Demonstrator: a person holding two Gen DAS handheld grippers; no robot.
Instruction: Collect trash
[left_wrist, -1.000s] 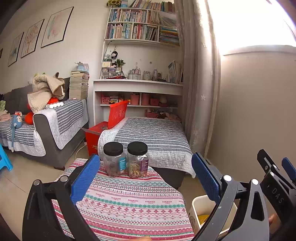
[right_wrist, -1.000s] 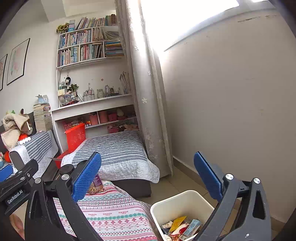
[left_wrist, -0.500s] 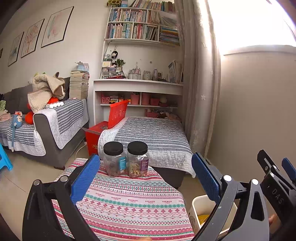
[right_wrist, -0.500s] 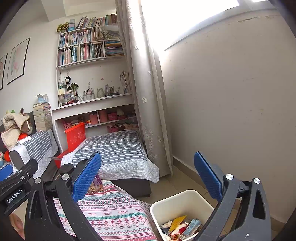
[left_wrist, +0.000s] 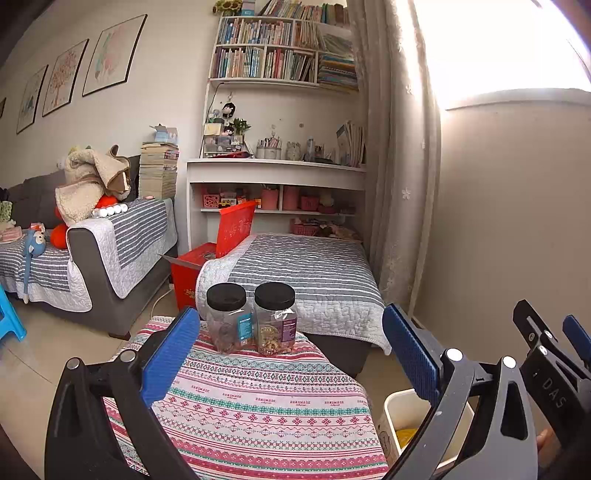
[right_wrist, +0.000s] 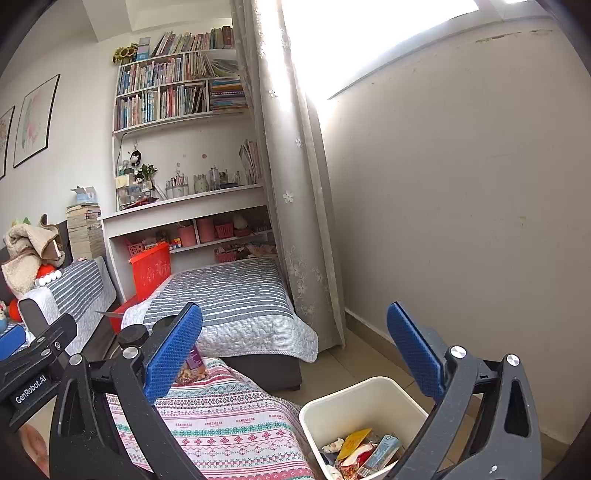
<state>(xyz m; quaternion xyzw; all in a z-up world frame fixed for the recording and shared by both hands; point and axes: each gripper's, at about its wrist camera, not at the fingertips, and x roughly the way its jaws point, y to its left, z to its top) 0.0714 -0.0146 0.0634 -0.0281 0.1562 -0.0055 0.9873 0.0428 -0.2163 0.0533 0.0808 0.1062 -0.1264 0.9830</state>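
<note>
A white bin (right_wrist: 364, 404) stands on the floor right of the table and holds several wrappers and cartons (right_wrist: 364, 448); its rim (left_wrist: 397, 400) also shows in the left wrist view. My left gripper (left_wrist: 291, 354) hangs open above the patterned tablecloth (left_wrist: 258, 406), nothing between its blue pads. My right gripper (right_wrist: 295, 354) is open too, held above the table's right edge and the bin, empty. Two clear jars with black lids (left_wrist: 251, 317) stand at the table's far end. The right gripper (left_wrist: 554, 354) shows at the edge of the left wrist view.
A grey striped ottoman (left_wrist: 306, 273) lies beyond the table, a red box (left_wrist: 218, 251) beside it, a sofa (left_wrist: 92, 258) to the left. White shelves with books (left_wrist: 280, 110) line the back wall. A curtain (right_wrist: 291, 184) and a bare wall stand at the right.
</note>
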